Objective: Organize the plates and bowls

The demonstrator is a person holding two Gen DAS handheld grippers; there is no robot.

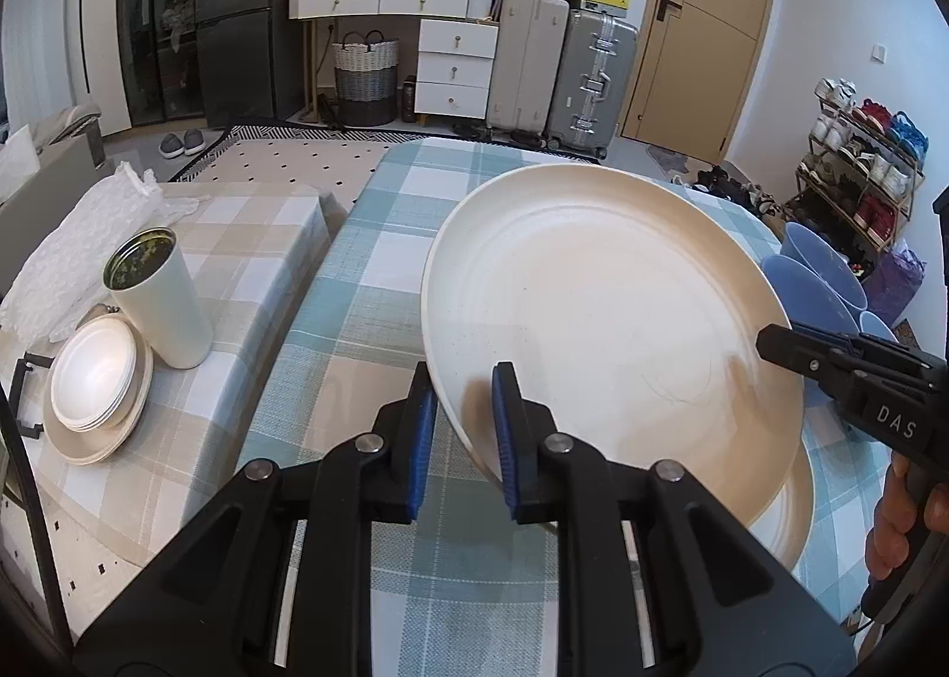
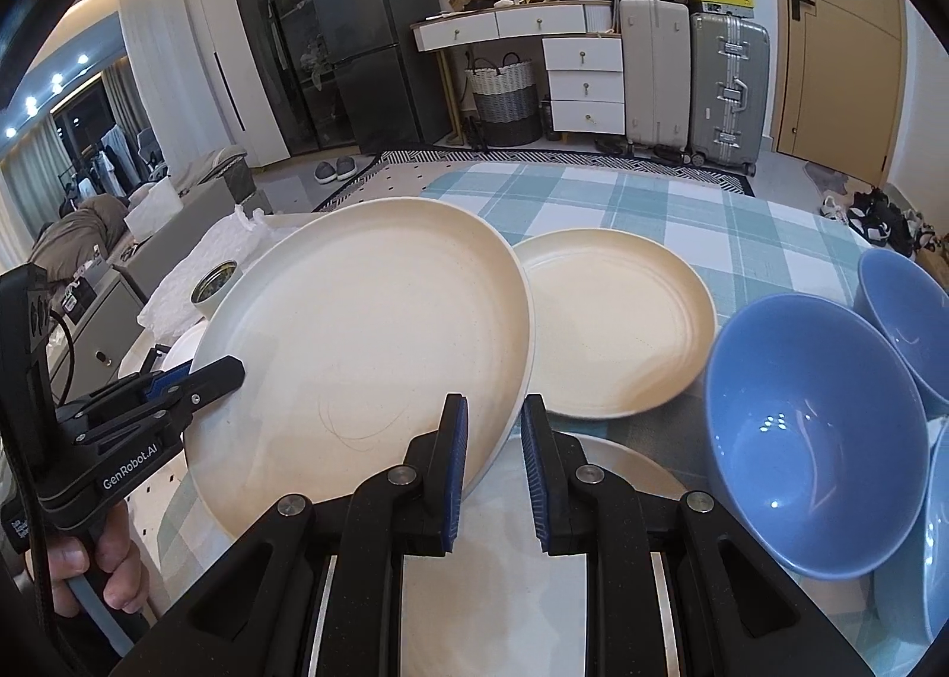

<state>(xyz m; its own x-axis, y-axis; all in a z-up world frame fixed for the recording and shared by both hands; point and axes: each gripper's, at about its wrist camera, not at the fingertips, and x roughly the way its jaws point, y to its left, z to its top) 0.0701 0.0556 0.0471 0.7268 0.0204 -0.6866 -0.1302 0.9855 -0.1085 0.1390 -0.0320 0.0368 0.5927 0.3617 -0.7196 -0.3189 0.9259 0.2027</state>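
Note:
A large cream plate (image 1: 605,309) is held tilted above the blue checked table (image 1: 368,286). My left gripper (image 1: 459,428) is shut on its near-left rim. My right gripper (image 2: 492,457) straddles the plate's opposite rim (image 2: 356,345); its pads stand a little apart from the rim. The right gripper also shows in the left wrist view (image 1: 830,363). A second cream plate (image 2: 617,321) lies flat on the table behind. Another pale plate (image 2: 623,475) lies under my right gripper. Several blue bowls (image 2: 818,440) stand at the right.
On a beige checked side table (image 1: 249,262) at the left stands a stack of white bowls on a cream plate (image 1: 98,386), a white canister (image 1: 157,303) and bubble wrap (image 1: 77,238). Suitcases, drawers and a shoe rack stand beyond the table.

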